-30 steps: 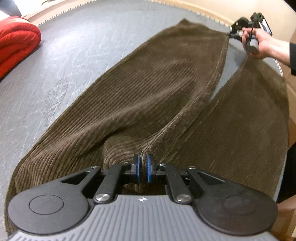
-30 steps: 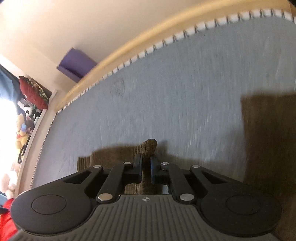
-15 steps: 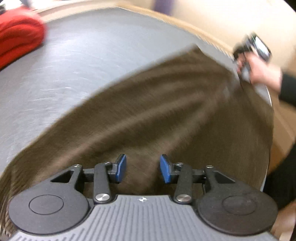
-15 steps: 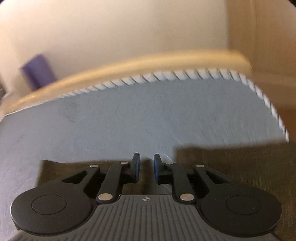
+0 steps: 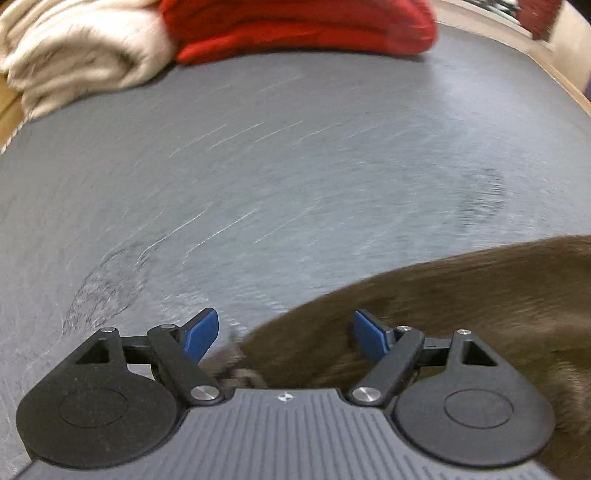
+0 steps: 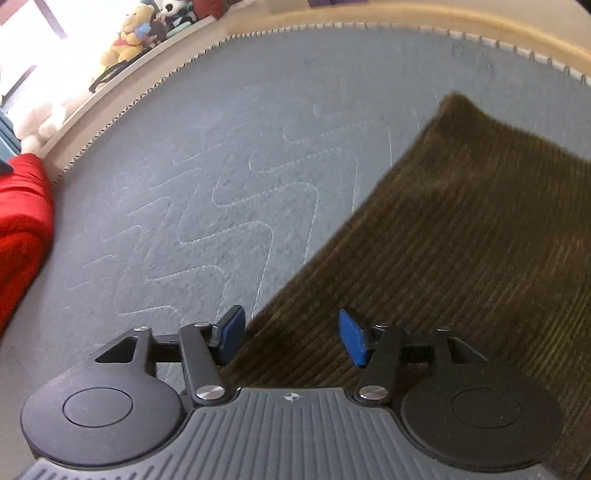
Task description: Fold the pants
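Observation:
Brown corduroy pants lie flat on a grey quilted mattress. In the left wrist view they fill the lower right, blurred by motion. My left gripper hovers over their edge, its jaws opening wide, blue pads clear of the cloth. In the right wrist view the pants stretch from the gripper to the upper right, one corner near the mattress rim. My right gripper is over their left edge, jaws opening, nothing pinched between the pads.
A folded red blanket and a cream fleece bundle lie at the far side of the mattress. The red blanket shows at left in the right wrist view. Stuffed toys sit on a ledge beyond the stitched mattress rim.
Both grippers let go of the pants and their jaws went from shut to wide apart. Both swung sideways and rolled; the left view now faces the blankets, and the other hand has left it.

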The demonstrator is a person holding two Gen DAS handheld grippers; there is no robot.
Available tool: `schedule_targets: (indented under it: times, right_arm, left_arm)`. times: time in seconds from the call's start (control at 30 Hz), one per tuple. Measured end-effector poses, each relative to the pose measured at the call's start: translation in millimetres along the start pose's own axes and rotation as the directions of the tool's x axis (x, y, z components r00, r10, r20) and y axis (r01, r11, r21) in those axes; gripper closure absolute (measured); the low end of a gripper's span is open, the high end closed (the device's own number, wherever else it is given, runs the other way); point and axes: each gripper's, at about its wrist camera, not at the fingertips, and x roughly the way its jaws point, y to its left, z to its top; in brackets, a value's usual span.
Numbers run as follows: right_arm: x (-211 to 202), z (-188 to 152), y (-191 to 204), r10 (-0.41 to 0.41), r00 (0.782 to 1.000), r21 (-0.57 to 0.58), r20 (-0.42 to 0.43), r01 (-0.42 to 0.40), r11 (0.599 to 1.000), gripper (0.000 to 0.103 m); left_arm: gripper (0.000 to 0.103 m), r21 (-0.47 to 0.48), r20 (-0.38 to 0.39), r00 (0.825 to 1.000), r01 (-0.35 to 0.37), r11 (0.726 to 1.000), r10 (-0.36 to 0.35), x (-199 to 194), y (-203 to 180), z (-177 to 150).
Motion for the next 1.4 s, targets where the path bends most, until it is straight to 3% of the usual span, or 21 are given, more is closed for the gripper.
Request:
schedule_targets:
  times: [0.07,0.13,0.23,0.3,0.33,0.4,0.43,0.47,0.5,0.6,0.63,0.67,0.73,0.8,0.9,0.97,1.03,1.2,1.4]
  right_arm:
    - [2.3,-3.9,9.8,-0.027,1.000,-0.001,0.003,0.027,1.000,0.024]
    - [13.0,2.6,26.9,-0.084,0.996,-0.022,0.013,0.084,0.996,0.028]
    - [14.2,-4.2,40.8,-0.215,0.974,-0.092,0.075,0.222,0.971,0.068]
    - [13.8,-4.6,36.8,-0.227,0.968,-0.101,0.106,0.238,0.966,0.083]
    - [13.4,-7.0,37.0,-0.231,0.966,-0.114,0.116,0.244,0.963,0.092]
    - [13.5,-4.2,33.3,-0.219,0.967,-0.120,0.131,0.235,0.965,0.096]
    - [9.8,-5.3,33.8,-0.214,0.967,-0.119,0.141,0.231,0.966,0.097]
    - [6.8,-4.2,31.9,-0.205,0.965,-0.113,0.165,0.225,0.968,0.097]
    - [-1.3,-2.1,30.7,-0.193,0.958,-0.089,0.214,0.216,0.972,0.098]
    - [-21.7,6.5,29.9,-0.162,0.926,-0.018,0.342,0.179,0.984,0.098]
    - [-21.8,9.2,29.1,-0.147,0.928,-0.014,0.343,0.162,0.987,0.097]
    - [-18.6,11.9,26.9,-0.124,0.943,-0.014,0.308,0.135,0.991,0.097]
    - [-6.8,10.2,22.2,-0.104,0.971,-0.008,0.217,0.109,0.994,0.095]
    - [-0.1,4.4,17.8,-0.134,0.982,-0.039,0.133,0.140,0.989,0.090]
    - [-24.5,6.3,14.2,-0.127,0.977,-0.039,0.169,0.135,0.990,0.088]
    - [-51.4,11.2,20.9,-0.091,0.971,-0.066,0.220,0.107,0.992,0.087]
    - [-89.1,13.9,29.9,-0.030,0.956,-0.104,0.292,0.063,0.993,0.082]
    - [-204.4,-5.1,54.9,0.147,0.888,-0.202,0.436,-0.063,0.977,0.069]
    - [-309.0,-56.6,67.5,0.307,0.841,-0.343,0.445,-0.156,0.926,0.061]
  left_arm:
    - [0.019,-0.004,-0.035,0.999,0.042,0.999,-0.042,11.2,17.0,-1.8]
    - [0.019,0.022,-0.052,0.997,0.065,0.998,-0.064,19.7,19.3,-7.0]
    - [0.019,0.102,-0.047,0.996,0.081,0.991,-0.076,28.8,13.3,-13.9]
    - [0.021,0.135,-0.043,0.995,0.099,0.986,-0.093,32.1,13.3,-16.4]
    - [0.025,0.147,-0.042,0.994,0.111,0.983,-0.106,32.6,13.3,-16.3]
    - [0.056,0.178,-0.039,0.990,0.142,0.974,-0.137,32.6,12.3,-14.7]
    - [0.066,0.209,-0.027,0.991,0.134,0.969,-0.132,30.3,9.9,-14.0]
    - [0.078,0.246,-0.003,0.992,0.127,0.961,-0.130,25.3,6.7,-11.9]
    - [0.083,0.276,0.037,0.991,0.114,0.954,-0.129,19.1,3.8,-10.7]
    - [0.085,0.279,0.158,0.983,0.051,0.959,-0.099,1.7,-3.5,-7.1]
    - [0.085,0.281,0.181,0.981,0.016,0.959,-0.070,0.0,-6.9,-6.9]
    - [0.084,0.292,0.201,0.979,-0.027,0.956,-0.033,0.2,-11.2,-8.2]
    - [0.077,0.302,0.172,0.985,-0.054,0.952,0.001,6.3,-15.5,-10.5]
    - [0.067,0.277,0.104,0.994,-0.070,0.958,0.042,13.2,-16.1,-10.4]
    - [0.056,0.227,0.101,0.992,-0.092,0.970,0.070,0.3,-12.6,-5.3]
    - [0.056,0.231,0.123,0.991,-0.084,0.969,0.056,-15.0,-15.9,-5.5]
    - [0.056,0.250,0.170,0.985,-0.081,0.965,0.039,-35.6,-19.3,-9.0]
    - [0.056,0.241,0.238,0.971,-0.026,0.970,-0.033,-87.2,-20.1,-20.7]
    - [0.059,0.157,0.297,0.946,0.087,0.984,-0.131,-160.9,-9.6,-47.8]
